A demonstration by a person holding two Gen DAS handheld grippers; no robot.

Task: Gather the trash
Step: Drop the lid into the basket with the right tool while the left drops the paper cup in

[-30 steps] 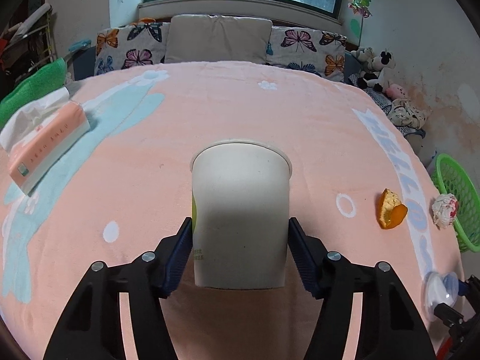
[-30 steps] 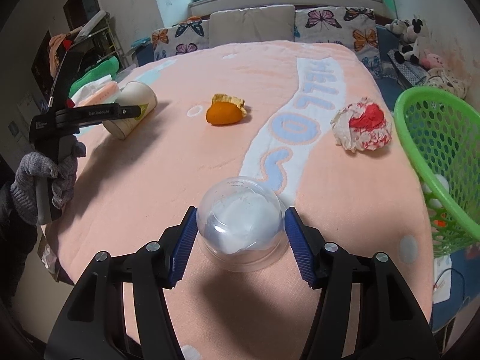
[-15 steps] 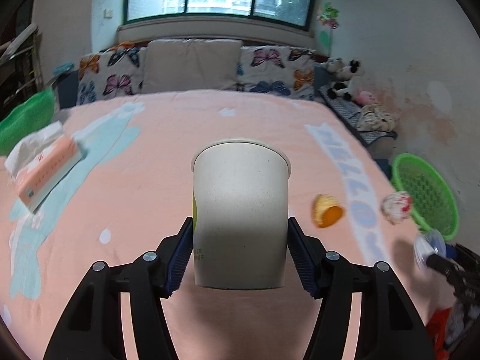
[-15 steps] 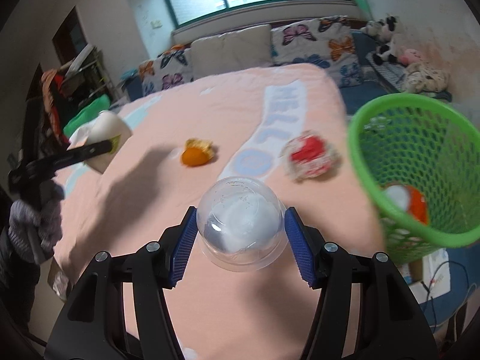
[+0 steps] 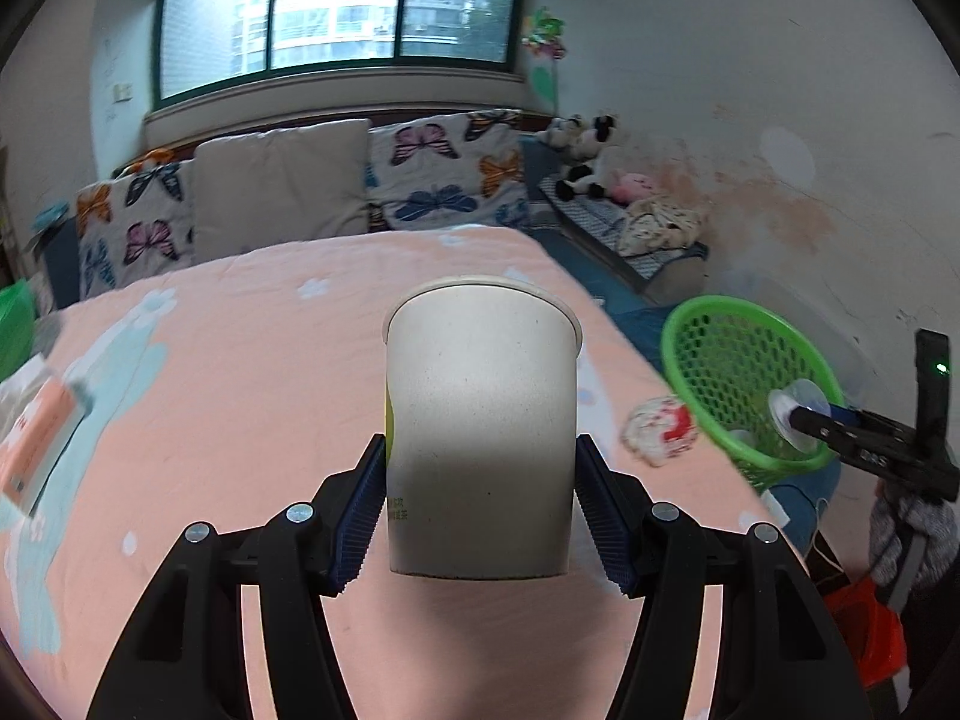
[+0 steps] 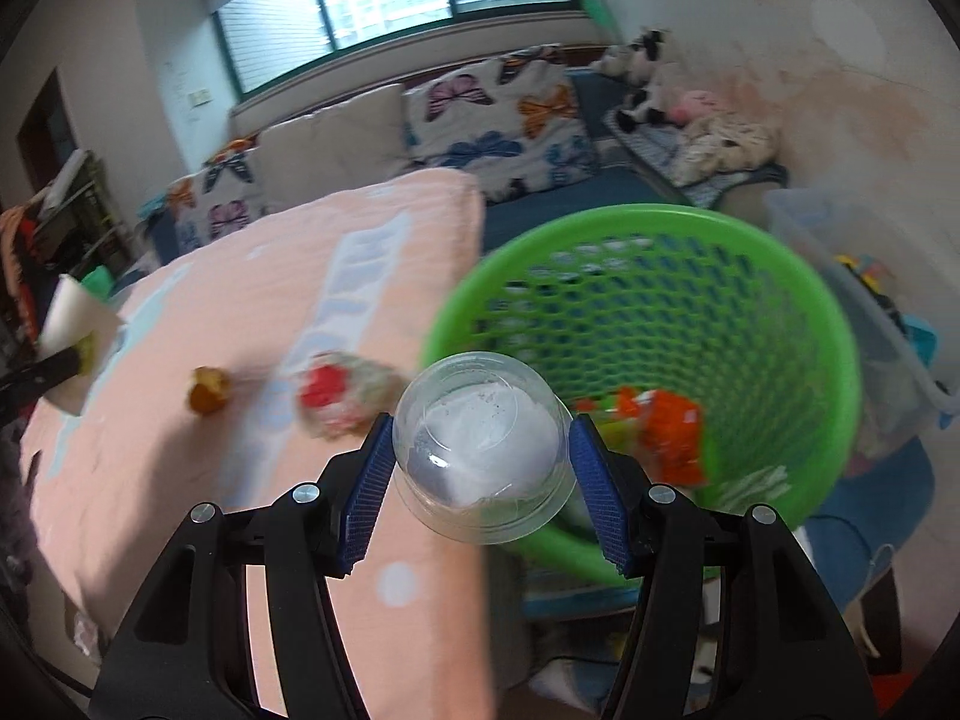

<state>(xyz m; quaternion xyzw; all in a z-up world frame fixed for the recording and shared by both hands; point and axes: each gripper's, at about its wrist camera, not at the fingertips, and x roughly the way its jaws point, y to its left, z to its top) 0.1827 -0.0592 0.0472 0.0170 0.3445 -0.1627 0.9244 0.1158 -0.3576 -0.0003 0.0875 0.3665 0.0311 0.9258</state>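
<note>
A home bedroom is shown: a bed (image 5: 252,360) covered in a pink blanket, butterfly pillows (image 5: 447,171) lined under a window (image 5: 336,18), and plush toys (image 5: 591,159) piled by the wall.

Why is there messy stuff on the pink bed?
Two scraps lie loose on the pink bedcover: a crumpled white-and-red wrapper and an orange fruit peel. They look out of place because other trash already sits inside the green mesh basket beside the bed.
</note>
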